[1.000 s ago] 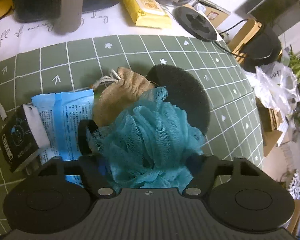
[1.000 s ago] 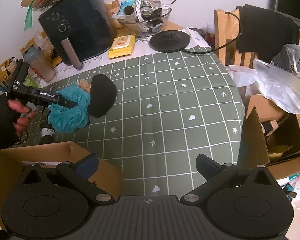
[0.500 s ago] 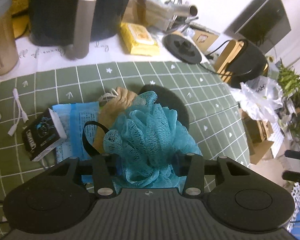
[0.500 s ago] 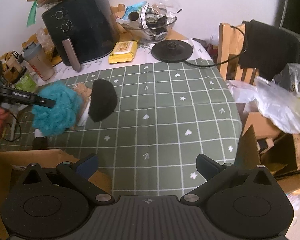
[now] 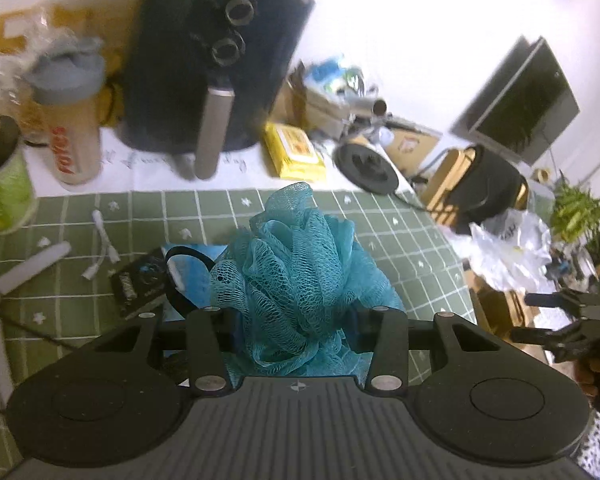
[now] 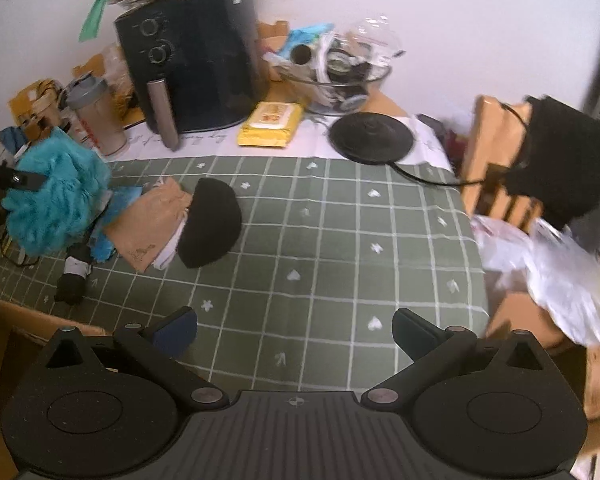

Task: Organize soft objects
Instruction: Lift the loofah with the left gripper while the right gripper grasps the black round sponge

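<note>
A teal mesh bath pouf (image 5: pixel 296 264) hangs above the green checked tablecloth (image 5: pixel 400 240), with my left gripper (image 5: pixel 296 320) shut on its lower part. In the right wrist view the pouf (image 6: pixel 54 200) is at the far left, lifted above a tan drawstring pouch (image 6: pixel 152 224), a black round pad (image 6: pixel 212 224) and a blue packet (image 6: pixel 118 206). My right gripper (image 6: pixel 296 328) stands open over the cloth's near side, with nothing between its fingers. The pouf hides most of the pile in the left wrist view.
A cardboard box (image 6: pixel 4 320) sits at the near left corner. At the back stand a black air fryer (image 6: pixel 196 64), a shaker bottle (image 6: pixel 96 116), a yellow wipes pack (image 6: pixel 270 124) and a black round base (image 6: pixel 370 136). A chair (image 6: pixel 496 184) and a plastic bag (image 6: pixel 560 272) are right of the table.
My left gripper closed tighter on the pouf and lifted it up off the pile, tilting toward the air fryer. My right gripper drifted a little and stayed open.
</note>
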Demonstrator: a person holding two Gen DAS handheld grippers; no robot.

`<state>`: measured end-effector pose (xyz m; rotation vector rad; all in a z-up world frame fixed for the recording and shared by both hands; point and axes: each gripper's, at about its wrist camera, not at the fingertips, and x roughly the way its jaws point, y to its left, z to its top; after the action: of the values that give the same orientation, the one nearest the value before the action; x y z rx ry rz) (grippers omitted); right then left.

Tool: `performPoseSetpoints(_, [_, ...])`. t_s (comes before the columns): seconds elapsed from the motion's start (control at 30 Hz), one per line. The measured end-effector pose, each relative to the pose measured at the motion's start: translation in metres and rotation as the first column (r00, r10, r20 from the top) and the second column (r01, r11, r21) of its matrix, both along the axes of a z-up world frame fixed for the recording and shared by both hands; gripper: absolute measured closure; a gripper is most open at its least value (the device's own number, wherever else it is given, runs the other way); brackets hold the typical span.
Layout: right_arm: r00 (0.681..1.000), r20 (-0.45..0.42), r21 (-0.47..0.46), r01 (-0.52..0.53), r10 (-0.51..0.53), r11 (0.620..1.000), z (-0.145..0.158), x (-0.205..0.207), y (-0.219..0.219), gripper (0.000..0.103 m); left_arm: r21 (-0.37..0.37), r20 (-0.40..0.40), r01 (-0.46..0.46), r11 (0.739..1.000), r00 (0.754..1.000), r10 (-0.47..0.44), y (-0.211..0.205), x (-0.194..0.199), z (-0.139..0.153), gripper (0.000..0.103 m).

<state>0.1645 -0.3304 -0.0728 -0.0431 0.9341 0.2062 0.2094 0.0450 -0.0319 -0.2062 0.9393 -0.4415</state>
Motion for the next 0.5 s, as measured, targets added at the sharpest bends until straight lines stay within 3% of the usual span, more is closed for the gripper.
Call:
performPoseSetpoints(0.23, [0.993, 0.001, -0.016, -0.116, 0.116, 0.993, -0.022, 0.035, 0.022, 0.000, -0.003, 0.059, -0.087, 0.996, 0.994, 0.087, 0.013, -0.033, 0.033, 0.059])
performPoseSetpoints(0.5, [0.983, 0.023, 0.017, -0.183, 0.183, 0.983, -0.055, 0.076, 0.044, 0.000, 0.053, 0.107, -0.205, 0.977, 0.974, 0.198, 0.024, -0.068, 0.059, 0.059])
